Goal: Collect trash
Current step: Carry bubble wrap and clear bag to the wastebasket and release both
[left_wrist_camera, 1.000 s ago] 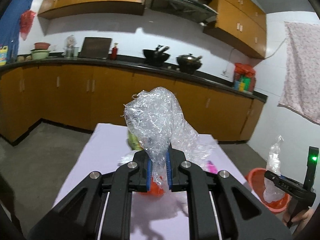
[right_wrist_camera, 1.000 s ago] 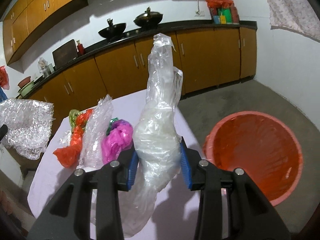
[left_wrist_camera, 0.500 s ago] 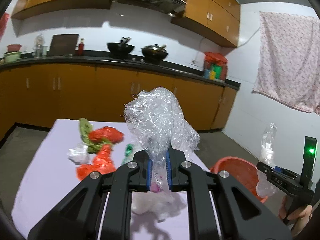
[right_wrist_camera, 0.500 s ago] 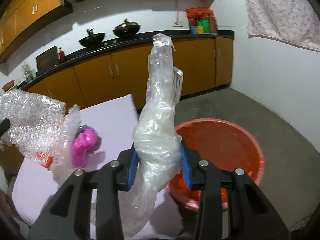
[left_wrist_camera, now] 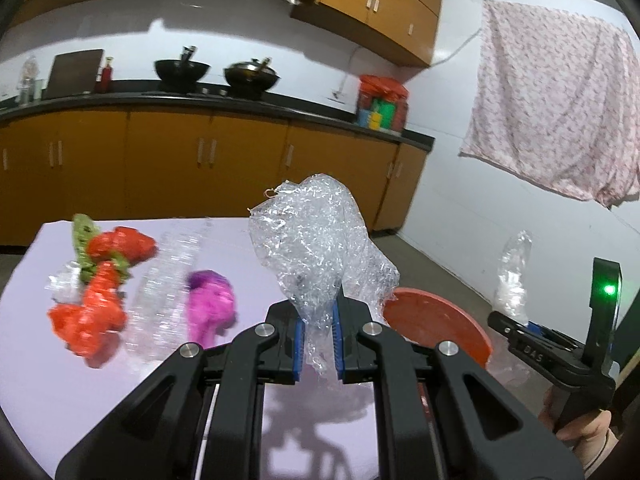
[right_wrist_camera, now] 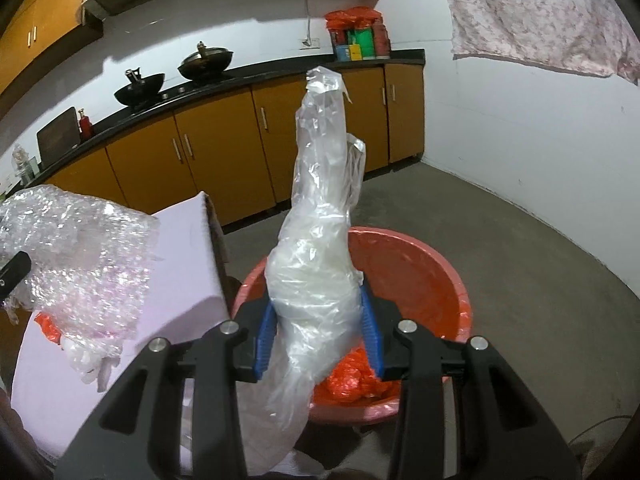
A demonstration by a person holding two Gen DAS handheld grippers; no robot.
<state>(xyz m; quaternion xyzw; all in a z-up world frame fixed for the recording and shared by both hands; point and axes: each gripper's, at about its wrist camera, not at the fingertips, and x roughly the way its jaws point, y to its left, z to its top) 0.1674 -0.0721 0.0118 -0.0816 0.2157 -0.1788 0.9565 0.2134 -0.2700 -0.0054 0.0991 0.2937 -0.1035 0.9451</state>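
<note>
Crinkled bubble wrap [left_wrist_camera: 316, 248] stands pinched between the nearly closed jaws of the left gripper [left_wrist_camera: 318, 340], as the left wrist view shows, above the lilac table [left_wrist_camera: 48, 392]. Beyond it, farther from the red basin [left_wrist_camera: 436, 324], lie red bags [left_wrist_camera: 92, 312], a clear wrapper [left_wrist_camera: 164, 304] and a pink bag [left_wrist_camera: 210, 308], not yet collected.

From the right wrist, the right gripper [right_wrist_camera: 318, 340] grips a tall clear plastic bag [right_wrist_camera: 320, 240], jaws part-way apart around its bulk, directly over the basin, which sits on the floor just beside the table and already holds orange scraps [right_wrist_camera: 356, 380].

This looks like the carry-to-bin step. Next, the right jaws likely need only spread to drop the bag; the left must travel over the basin first.
</note>
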